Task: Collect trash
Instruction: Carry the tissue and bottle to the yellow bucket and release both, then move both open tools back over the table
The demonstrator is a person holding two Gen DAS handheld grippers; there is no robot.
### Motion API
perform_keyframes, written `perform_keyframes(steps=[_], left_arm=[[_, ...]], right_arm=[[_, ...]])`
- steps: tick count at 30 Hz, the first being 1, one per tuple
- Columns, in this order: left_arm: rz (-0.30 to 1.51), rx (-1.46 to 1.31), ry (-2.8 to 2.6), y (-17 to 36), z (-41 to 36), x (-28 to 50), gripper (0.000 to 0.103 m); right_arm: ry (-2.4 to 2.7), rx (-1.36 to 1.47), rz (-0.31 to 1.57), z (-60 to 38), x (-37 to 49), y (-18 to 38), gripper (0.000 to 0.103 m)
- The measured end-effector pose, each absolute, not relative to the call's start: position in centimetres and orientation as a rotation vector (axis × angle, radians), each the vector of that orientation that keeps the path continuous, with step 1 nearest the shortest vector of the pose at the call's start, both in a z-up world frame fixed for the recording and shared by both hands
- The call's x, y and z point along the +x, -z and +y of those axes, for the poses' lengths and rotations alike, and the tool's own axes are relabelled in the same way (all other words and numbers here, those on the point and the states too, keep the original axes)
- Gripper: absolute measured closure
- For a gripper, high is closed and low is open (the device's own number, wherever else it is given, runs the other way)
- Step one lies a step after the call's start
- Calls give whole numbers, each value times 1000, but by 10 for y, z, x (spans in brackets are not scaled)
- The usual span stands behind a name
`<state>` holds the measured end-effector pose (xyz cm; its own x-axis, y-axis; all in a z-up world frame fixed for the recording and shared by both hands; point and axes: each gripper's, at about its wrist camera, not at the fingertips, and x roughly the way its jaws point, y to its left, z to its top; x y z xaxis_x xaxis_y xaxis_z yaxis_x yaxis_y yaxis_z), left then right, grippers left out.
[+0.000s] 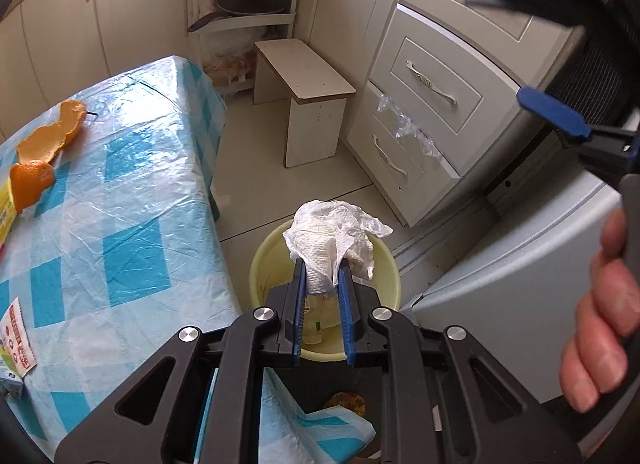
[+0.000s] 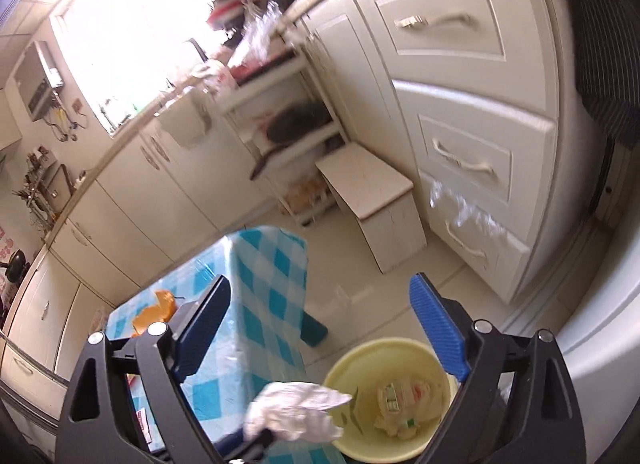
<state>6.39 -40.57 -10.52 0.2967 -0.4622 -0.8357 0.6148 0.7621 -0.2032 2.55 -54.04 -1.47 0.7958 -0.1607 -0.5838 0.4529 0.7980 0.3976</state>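
On the left, a table [image 1: 120, 192] under a blue-and-white checked plastic cover carries curled orange peel [image 1: 48, 144] and a printed paper packet [image 1: 18, 336], apparently trash not yet collected. At centre, the left gripper [image 1: 323, 264] points steeply down, its blue jaws closed tight on a crumpled white paper towel [image 1: 336, 232]. The towel is soft, creased and bunched above the jaws, and it hangs directly over a pale yellow bin [image 1: 388, 264] on the floor beside the table, likely so it can drop straight in. The bin already holds wrappers [image 2: 400, 404]. On the right, the right gripper [image 2: 320, 344] is spread wide and empty, above the bin.
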Motion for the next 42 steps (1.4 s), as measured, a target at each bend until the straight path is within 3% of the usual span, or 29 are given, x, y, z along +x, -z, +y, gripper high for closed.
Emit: perform_keyframes(steps=[7,11,15,22,27,30,42], left_arm=[[1117,200,722,135,-444,68,86],[1144,215,700,146,-456,71,54],[1143,215,690,145,-457,74,44],[1140,195,676,137,-442,77,39],[1084,200,655,114,-412,72,30],[1048,198,626,100,-382,71,25],[1026,144,424,82,-234,78,21]], right_arm=[[334,572,511,-546,22,2,15],[339,596,489,-552,17,-3,14],[344,629,468,-560,11,-5,14],[340,666,468,-564,10,-2,14],[320,655,486,-557,14,-1,14],[302,648,504,-551,18,-1,14],[203,569,637,-505,54,12,13]])
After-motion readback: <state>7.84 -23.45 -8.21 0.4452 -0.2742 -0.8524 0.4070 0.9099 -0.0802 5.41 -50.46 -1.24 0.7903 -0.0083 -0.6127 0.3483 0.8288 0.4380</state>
